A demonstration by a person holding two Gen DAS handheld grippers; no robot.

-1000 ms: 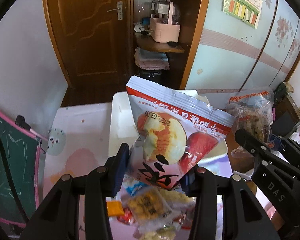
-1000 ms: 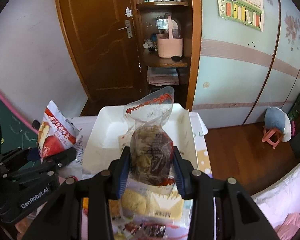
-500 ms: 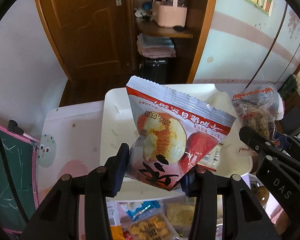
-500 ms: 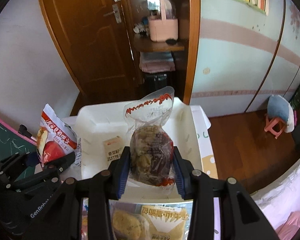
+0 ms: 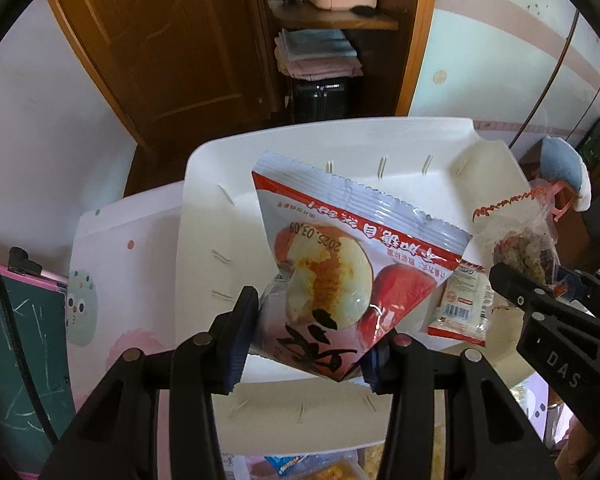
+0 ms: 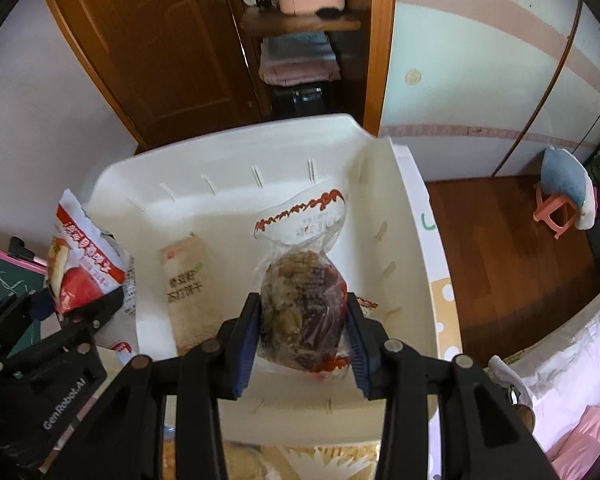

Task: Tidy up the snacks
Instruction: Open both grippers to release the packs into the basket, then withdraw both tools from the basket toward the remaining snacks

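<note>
Red-and-white snack bag (image 5: 340, 280) is clamped between the left gripper's (image 5: 308, 340) fingers, and the clear packet of dark snacks (image 6: 300, 300) is clamped between the right gripper's (image 6: 302, 344) fingers. Both now hang over the white bin (image 6: 380, 240), the bag toward its left side, the packet toward its right. A second ago both sat higher, short of the bin, over loose snacks; both have come down, so release into the bin, beside the small packet (image 6: 184, 276) already there, looks next.

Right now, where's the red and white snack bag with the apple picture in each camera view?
Left wrist: red snack bag at centre, held in the left tool.
Right wrist: far left, beside the bin.
Shared landmark: white bin.
</note>
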